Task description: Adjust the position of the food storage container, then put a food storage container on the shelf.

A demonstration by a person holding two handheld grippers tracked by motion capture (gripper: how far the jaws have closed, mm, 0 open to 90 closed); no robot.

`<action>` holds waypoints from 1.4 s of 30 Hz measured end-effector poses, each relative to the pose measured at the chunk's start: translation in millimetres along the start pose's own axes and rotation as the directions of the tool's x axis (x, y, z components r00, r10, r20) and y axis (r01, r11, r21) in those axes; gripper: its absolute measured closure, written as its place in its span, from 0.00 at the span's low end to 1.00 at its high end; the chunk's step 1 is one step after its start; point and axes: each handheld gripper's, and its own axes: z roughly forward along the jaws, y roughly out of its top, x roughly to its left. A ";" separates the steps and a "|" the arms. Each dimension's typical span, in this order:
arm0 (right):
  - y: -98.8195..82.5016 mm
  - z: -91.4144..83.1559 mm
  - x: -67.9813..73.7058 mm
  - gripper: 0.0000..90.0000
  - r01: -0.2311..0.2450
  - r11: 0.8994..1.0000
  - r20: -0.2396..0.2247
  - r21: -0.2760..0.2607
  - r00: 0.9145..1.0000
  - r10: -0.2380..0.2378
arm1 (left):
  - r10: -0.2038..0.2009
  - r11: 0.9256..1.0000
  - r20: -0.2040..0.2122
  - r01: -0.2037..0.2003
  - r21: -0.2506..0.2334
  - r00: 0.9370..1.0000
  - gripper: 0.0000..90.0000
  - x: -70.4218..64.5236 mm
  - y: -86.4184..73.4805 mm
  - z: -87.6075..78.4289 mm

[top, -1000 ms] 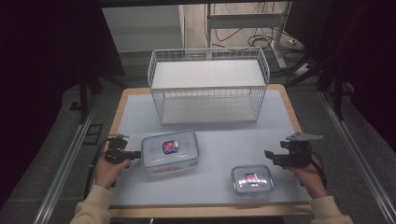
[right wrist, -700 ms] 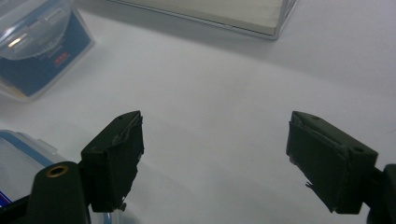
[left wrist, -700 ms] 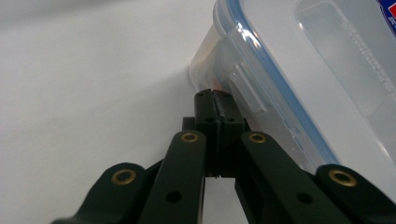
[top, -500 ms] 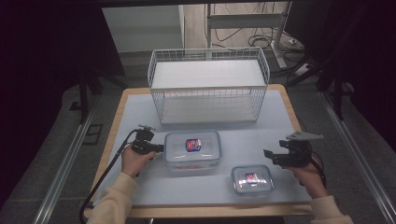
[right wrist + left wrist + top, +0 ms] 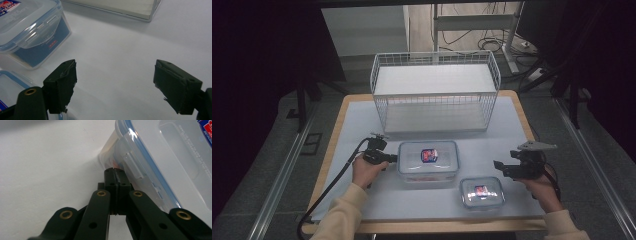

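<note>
Nearby, wire basket behind containers

- The counter has a pale wooden edge under a white mat.
- Grey floor lies around it, with metal rails along both sides.
- Beyond the far edge stands a light panel, with cables trailing past a metal frame.
- The room's sides are dark; light falls on the counter.
</note>
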 end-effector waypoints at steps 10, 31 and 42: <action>0.9 2.1 3.0 0.21 0.002 1.000 -0.005 0.001 1.000 -0.002 | 0.008 1.000 0.008 -0.008 -0.003 1.000 1.00 -3.0 -0.9 1.6; 16.7 8.6 21.0 0.20 -0.028 1.000 -0.114 -0.006 0.993 0.027 | -0.007 0.987 0.053 0.015 -0.161 0.999 0.36 -3.0 -25.8 -58.9; 30.1 12.1 35.7 0.20 -0.084 0.996 -0.220 -0.006 0.972 0.080 | -0.069 0.988 0.185 0.093 -0.125 0.980 0.15 -14.9 -7.5 -34.1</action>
